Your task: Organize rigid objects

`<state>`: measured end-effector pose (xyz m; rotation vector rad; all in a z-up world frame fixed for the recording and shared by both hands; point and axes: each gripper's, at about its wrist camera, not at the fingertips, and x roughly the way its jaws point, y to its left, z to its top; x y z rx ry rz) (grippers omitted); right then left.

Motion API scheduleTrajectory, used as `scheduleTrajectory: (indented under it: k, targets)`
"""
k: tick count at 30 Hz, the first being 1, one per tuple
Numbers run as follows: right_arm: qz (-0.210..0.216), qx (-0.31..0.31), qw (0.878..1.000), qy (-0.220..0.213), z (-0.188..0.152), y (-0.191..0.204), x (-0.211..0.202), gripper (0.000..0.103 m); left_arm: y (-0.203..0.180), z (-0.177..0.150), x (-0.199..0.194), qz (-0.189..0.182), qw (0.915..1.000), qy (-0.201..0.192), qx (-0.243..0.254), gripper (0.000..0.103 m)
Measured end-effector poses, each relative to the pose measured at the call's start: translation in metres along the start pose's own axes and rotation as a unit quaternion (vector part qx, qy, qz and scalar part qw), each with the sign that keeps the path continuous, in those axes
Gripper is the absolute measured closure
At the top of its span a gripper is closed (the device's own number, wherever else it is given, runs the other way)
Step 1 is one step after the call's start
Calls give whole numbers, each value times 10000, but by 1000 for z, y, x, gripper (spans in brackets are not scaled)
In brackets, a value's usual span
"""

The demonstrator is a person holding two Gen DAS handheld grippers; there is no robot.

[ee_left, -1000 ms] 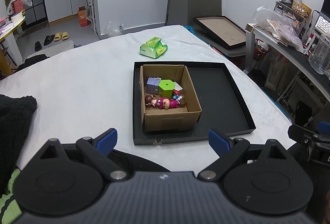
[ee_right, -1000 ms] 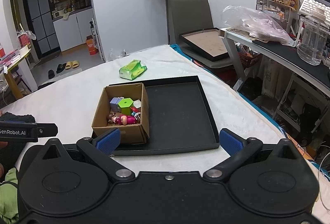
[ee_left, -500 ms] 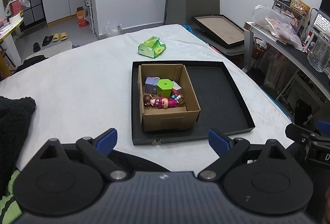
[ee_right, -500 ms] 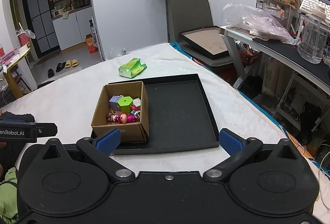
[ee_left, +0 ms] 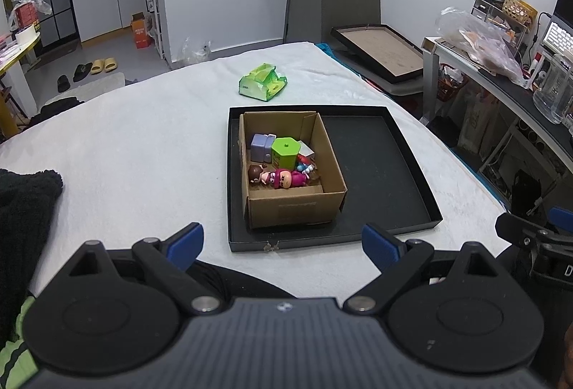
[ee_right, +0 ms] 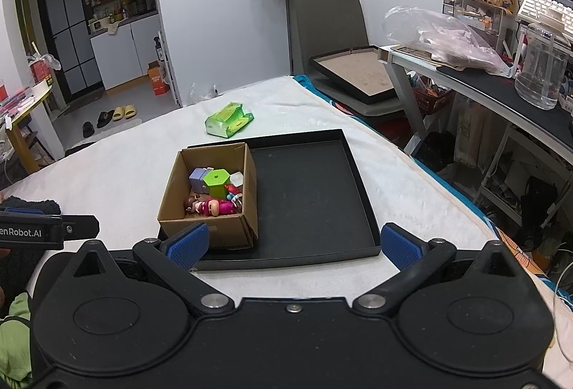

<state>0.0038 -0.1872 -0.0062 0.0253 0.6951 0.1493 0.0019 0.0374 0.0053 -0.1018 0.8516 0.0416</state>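
Inside cardboard box [ee_left: 293,206] on black tray [ee_left: 376,167], small toys [ee_left: 283,159]

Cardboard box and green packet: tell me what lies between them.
In both wrist views, only the black tray's far rim and a bare strip of white cloth lie between the cardboard box and the green packet.

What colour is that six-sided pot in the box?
Bright green hexagonal pot, clearest in the left wrist view.

black left gripper [ee_left: 283,242] and right gripper [ee_right: 293,242], blue pads [ee_right: 188,244], silver screws.
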Motion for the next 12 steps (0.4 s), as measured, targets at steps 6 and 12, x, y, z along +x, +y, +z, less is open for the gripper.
scheduleTrajectory:
  k: [6,12]
  targets:
    - [27,5,10000,16,-1,0,2,0,1,1,-1,31,10000,9,-7,9]
    - [72,11,9999,95,-3,0,13,0,1,2,1,-10,10000,-9,48,9]
